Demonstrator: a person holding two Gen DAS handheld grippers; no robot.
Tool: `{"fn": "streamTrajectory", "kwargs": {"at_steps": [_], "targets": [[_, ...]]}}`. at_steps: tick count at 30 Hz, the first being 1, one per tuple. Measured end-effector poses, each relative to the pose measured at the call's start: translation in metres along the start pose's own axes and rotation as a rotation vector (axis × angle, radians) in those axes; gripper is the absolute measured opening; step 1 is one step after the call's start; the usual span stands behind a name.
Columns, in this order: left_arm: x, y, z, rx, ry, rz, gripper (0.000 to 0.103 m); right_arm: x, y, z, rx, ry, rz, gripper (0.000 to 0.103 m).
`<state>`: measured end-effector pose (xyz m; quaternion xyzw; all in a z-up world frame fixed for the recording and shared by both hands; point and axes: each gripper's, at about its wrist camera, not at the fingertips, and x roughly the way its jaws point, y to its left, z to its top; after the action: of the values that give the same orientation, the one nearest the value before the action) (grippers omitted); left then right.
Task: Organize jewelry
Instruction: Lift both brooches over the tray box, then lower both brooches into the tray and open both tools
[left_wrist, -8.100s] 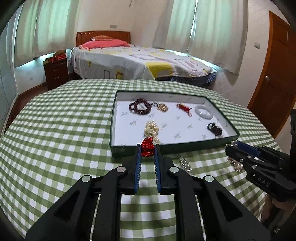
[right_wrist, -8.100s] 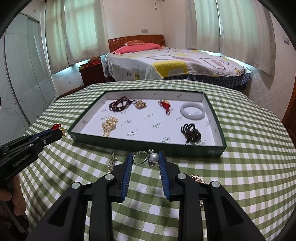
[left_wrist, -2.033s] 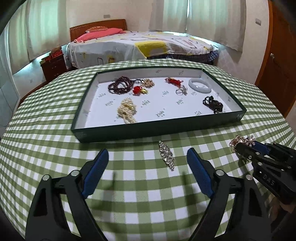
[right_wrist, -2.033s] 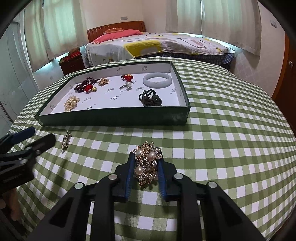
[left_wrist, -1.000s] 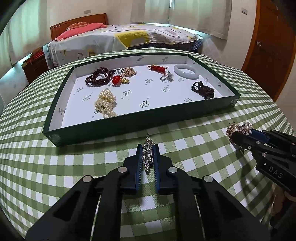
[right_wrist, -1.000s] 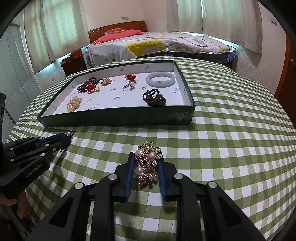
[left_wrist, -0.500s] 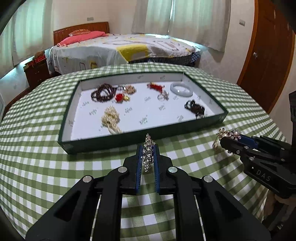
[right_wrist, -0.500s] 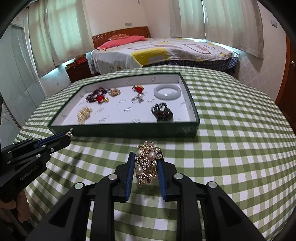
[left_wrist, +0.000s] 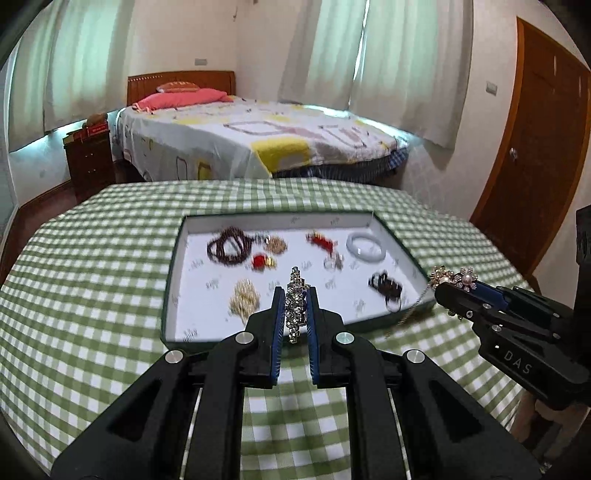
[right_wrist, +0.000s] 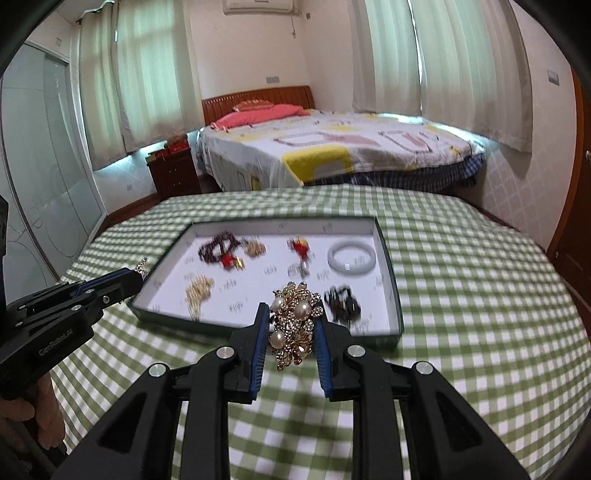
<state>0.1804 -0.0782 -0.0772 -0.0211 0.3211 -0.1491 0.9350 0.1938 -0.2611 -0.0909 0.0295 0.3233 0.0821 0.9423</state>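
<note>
Left wrist view: the left gripper (left_wrist: 296, 310) pinches a slim rhinestone clip (left_wrist: 296, 302) edge-on above the tray (left_wrist: 168, 291), likely so it drops in cleanly. Right wrist view: the right gripper (right_wrist: 291, 334) clamps a pearl brooch (right_wrist: 295, 325) by its sides, poised near the tray's front wall for placing.

Both fisheye cameras ride just behind their own tool, looking forward and slanting down along its fingers. The left view looks over the left tool (left_wrist: 294, 308) across the checked worktop (left_wrist: 92, 280) to the tray (left_wrist: 173, 280), with the right tool (left_wrist: 452, 282) entering at its right edge. The right view, over the right tool (right_wrist: 291, 325), catches the left tool (right_wrist: 138, 271) at its left edge. Both share tray, bed (left_wrist: 258, 136) and curtains; the tray contents look somewhat blurred.
</note>
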Motion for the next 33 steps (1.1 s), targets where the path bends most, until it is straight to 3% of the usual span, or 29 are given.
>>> {"fn": "streamTrajectory", "kwargs": {"at_steps": [10,15,21,33], "targets": [[-0.006,-0.004,0.061,-0.022,-0.139,-0.022,0.012,-0.011,0.016,0.069,-0.055,-0.161,0.02,0.024],[0.006,-0.006,0.078,-0.026,-0.16,-0.03,0.012,-0.004,0.017,0.087,-0.06,-0.197,0.03,0.024],[0.042,-0.004,0.07,-0.034,-0.098,-0.024,0.012,0.028,0.013,0.077,-0.051,-0.131,0.042,0.024],[0.122,0.004,0.017,-0.046,0.101,0.018,0.012,0.101,-0.001,0.025,-0.002,0.083,0.039,0.024]]}}
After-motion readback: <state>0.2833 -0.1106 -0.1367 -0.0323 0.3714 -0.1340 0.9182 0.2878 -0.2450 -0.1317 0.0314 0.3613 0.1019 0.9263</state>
